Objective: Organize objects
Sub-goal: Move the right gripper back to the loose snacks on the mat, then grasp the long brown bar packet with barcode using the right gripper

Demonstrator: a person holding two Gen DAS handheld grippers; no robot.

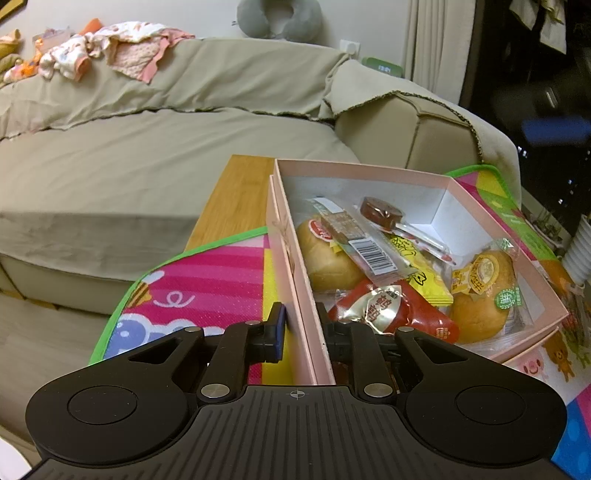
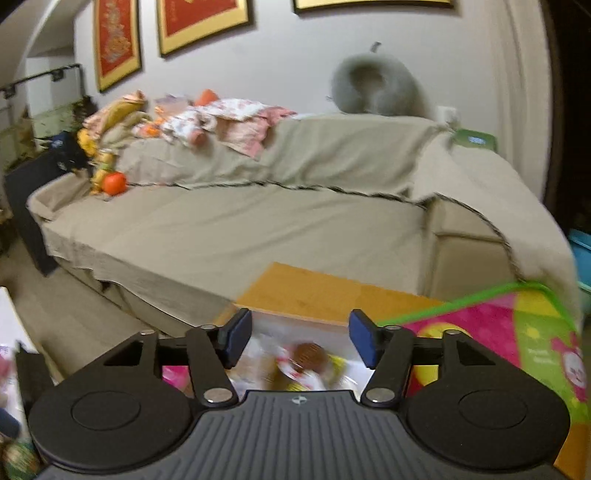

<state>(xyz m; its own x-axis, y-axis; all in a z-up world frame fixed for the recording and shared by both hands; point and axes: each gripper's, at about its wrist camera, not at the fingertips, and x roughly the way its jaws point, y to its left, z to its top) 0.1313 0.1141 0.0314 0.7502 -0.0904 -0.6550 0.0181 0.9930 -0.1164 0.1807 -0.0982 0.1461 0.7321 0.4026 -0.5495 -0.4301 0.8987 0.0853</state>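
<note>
A pink box [image 1: 291, 258] stands on a colourful play mat [image 1: 207, 280] on a wooden table [image 1: 236, 199]. It holds packed buns [image 1: 325, 254], a red snack pouch [image 1: 391, 314], a yellow packet [image 1: 417, 266] and a brown wrapped sweet [image 1: 380, 212]. My left gripper [image 1: 301, 325] is shut on the box's left wall, one finger outside and one inside. My right gripper [image 2: 301, 339] is open and empty, above the box [image 2: 303, 328]; the view is blurred.
A sofa under a beige cover [image 1: 147, 155] runs behind the table, with baby clothes [image 1: 110, 48] and a grey neck pillow [image 1: 279, 18] on its back. The mat [image 2: 498, 332] covers the table [image 2: 314, 291] to the right.
</note>
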